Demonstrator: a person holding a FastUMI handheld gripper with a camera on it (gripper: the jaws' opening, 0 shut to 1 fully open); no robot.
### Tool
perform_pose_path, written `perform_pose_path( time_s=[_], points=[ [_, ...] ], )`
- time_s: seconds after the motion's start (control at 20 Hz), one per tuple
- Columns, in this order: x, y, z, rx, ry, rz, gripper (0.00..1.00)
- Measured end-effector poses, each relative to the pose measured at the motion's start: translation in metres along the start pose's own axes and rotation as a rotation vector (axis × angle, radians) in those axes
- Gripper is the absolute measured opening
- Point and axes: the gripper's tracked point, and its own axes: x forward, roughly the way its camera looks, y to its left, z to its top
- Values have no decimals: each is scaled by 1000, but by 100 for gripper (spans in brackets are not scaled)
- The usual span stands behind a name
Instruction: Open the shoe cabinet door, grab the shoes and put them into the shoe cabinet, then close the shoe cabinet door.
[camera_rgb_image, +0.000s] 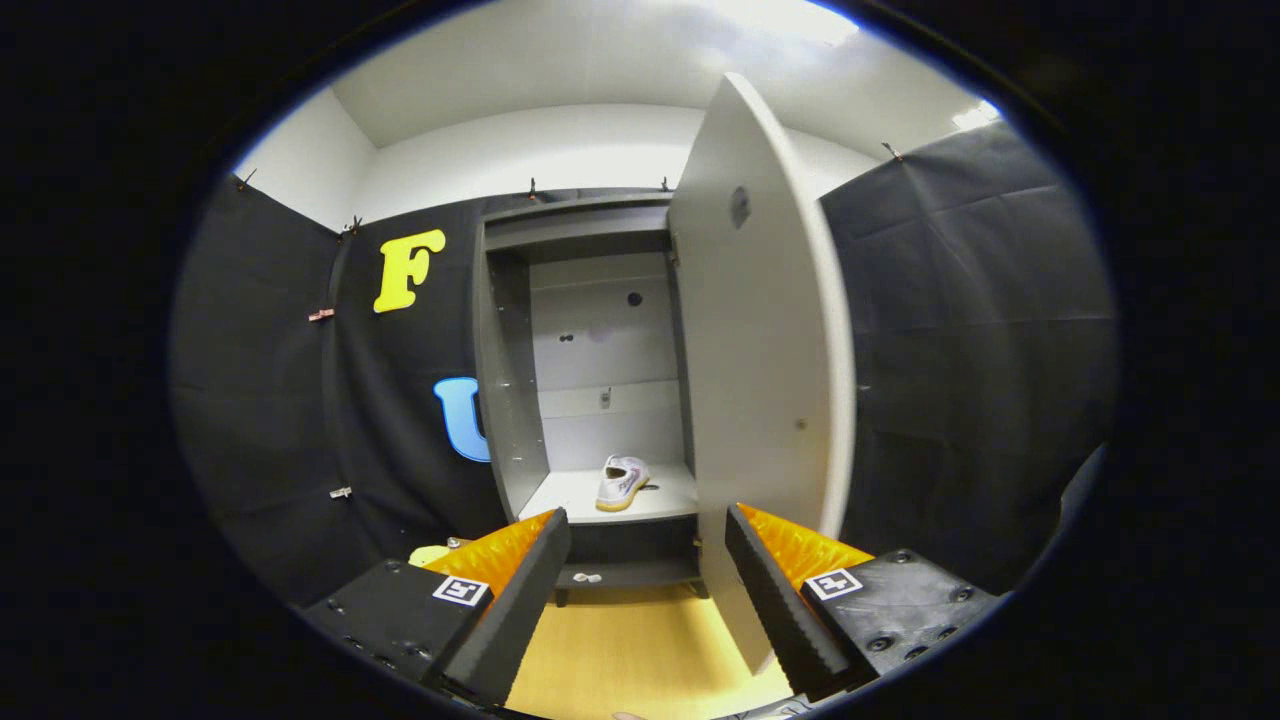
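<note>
Claw (648, 560) wide, holding nothing; open door (760, 380) just ahead-right, edge toward right finger; shoe (622, 482) on shelf (570, 497) beyond.

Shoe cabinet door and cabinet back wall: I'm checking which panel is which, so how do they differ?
The shoe cabinet door is swung open and juts toward the open gripper; the cabinet back wall sits recessed behind the white shoe. The door looks tall and plain; the back wall shows holes and horizontal bands. Both are pale grey.
</note>
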Motion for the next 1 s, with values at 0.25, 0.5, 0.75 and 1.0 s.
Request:
perform_pose_path(
  time_s=[0.25, 0.5, 0.75, 1.0],
  points=[
    [-20, -84, 14, -9, -28, -18, 99],
    [-2, -134, 7, 29, -3, 3, 98],
    [36, -152, 10, 45, -4, 75, 98],
    [66, -147, -4, 59, 45, 151, 98]
  ],
)
